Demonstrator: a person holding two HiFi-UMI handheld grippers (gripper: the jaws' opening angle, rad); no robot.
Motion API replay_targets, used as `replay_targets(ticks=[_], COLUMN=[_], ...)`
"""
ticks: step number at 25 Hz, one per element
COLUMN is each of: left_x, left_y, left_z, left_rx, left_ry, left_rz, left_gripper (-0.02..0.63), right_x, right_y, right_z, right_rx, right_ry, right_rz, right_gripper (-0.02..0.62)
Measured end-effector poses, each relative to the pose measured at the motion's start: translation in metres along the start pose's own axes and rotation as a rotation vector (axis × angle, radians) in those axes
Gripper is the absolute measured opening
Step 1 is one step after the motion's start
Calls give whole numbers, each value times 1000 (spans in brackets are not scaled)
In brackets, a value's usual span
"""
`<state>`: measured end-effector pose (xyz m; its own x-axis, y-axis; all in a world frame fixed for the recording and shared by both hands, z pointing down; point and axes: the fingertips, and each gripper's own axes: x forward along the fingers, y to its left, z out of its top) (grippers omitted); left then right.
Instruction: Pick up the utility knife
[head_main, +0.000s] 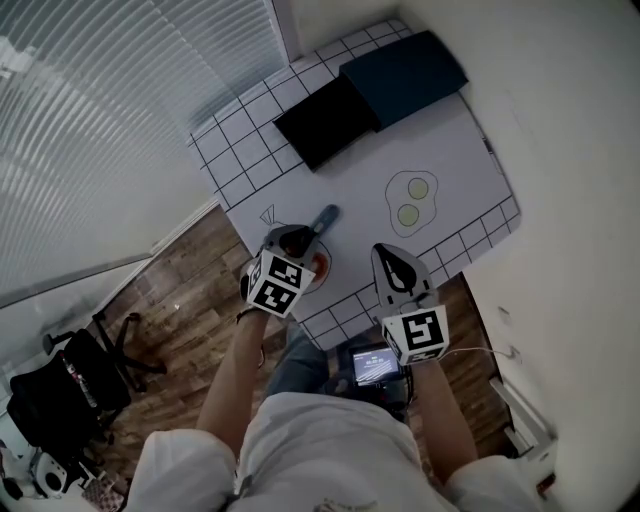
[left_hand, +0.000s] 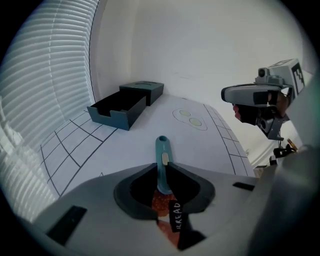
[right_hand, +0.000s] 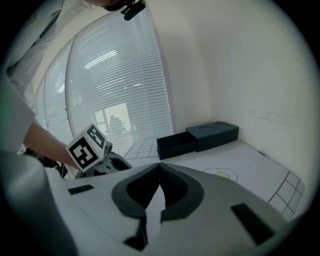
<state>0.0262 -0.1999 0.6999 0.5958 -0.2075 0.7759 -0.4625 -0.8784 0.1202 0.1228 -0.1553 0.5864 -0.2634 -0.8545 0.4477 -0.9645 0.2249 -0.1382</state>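
The teal utility knife (head_main: 322, 218) lies flat on the white mat (head_main: 460, 150), pointing away from me. In the left gripper view the utility knife (left_hand: 162, 150) runs between the jaw tips of my left gripper (left_hand: 161, 165), which stand slightly apart on either side of its near end, without a clear squeeze. A red printed patch (left_hand: 159, 202) on the mat shows under the jaws. In the head view my left gripper (head_main: 303, 237) tilts down over the knife's near end. My right gripper (head_main: 383, 250) hovers to the right near the mat's front edge, and its jaws (right_hand: 160, 167) are shut on nothing.
A dark teal box (head_main: 405, 75) with its black drawer (head_main: 325, 120) pulled open stands at the mat's far end. A drawn fried egg (head_main: 412, 200) marks the mat's right half. A black office chair (head_main: 70, 385) stands on the wooden floor at the left.
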Motion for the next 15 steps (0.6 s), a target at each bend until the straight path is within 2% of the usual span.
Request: replay_targets(ticks=[5,7,10,13,15], left_x=[-2,-4,-3,6,9], left_y=[4,7,3,-11,-15], left_z=[2,3,4,-4,-11], left_rx=[-51,-60,-61,-25,31], left_ry=[10,14,23,70,111], left_rz=[-3,1,-18,-47,-11], left_gripper=[89,115,121,158,173], right_x=[-2,-3,-5,-6,-8], right_y=[-2,-2,-4,-6,-7], right_z=[1,1,0,-2,-3], right_rx=[-1,-4,-2,4,5], right_ry=[1,2,0,0,-1], right_rz=[2,8,8,5,3], right_gripper=[6,6,6,6,6])
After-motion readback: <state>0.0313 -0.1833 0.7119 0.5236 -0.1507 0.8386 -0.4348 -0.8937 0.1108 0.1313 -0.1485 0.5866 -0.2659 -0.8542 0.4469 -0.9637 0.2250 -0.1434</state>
